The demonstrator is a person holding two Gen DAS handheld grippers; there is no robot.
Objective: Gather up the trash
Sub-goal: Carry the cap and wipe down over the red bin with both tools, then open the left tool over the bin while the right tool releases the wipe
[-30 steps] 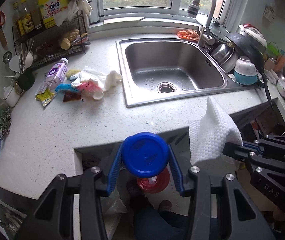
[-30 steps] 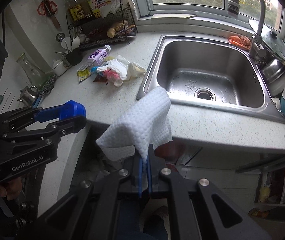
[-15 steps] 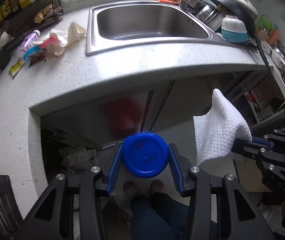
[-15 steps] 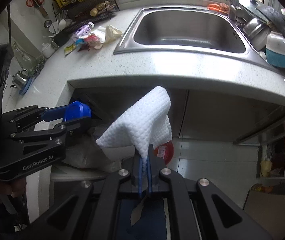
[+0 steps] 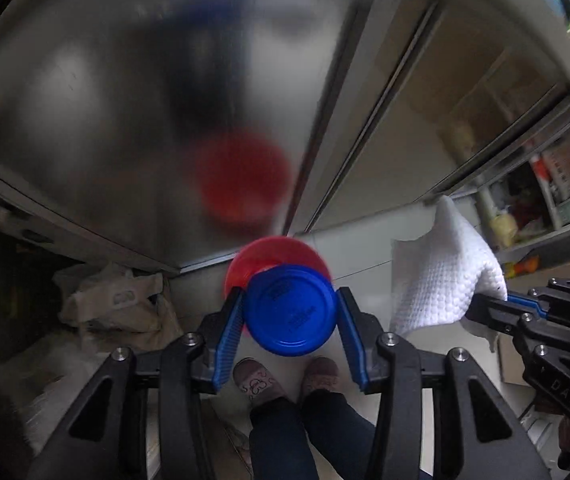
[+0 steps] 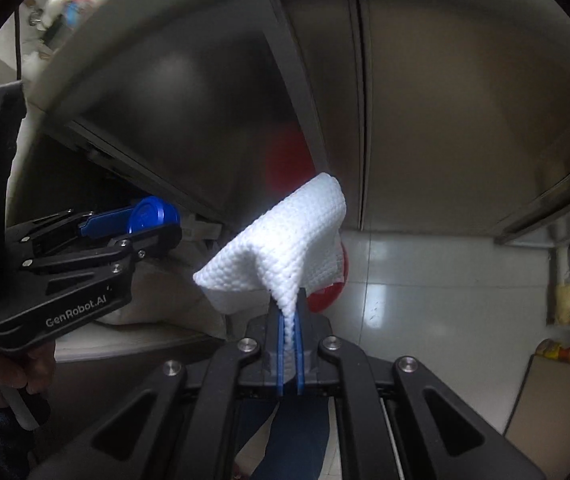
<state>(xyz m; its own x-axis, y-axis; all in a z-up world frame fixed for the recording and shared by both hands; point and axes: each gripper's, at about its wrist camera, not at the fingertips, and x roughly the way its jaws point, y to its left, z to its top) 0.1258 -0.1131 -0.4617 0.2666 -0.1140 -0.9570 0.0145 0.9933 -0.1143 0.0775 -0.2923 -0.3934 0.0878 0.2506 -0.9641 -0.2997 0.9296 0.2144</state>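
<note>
Left tongs (image 5: 289, 320) clamp a blue lid (image 5: 289, 310); right tongs (image 6: 289, 320) pinch a white cloth (image 6: 285, 248). Both hang over the red bin (image 5: 277, 264) on the floor, not yet dropped; more trash likely remains.

Straight below, the red bin (image 5: 273, 258) is left open. Far, passage is blocked by the steel cabinet doors (image 5: 125, 100); left, by heaped plastic bags (image 5: 113, 304). Bare floor (image 6: 425, 276) is left right.

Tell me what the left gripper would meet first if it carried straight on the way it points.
Most likely the red bin on the floor: it shows just beyond the blue lid clamped in the left gripper. Depth is hard to judge here.
</note>
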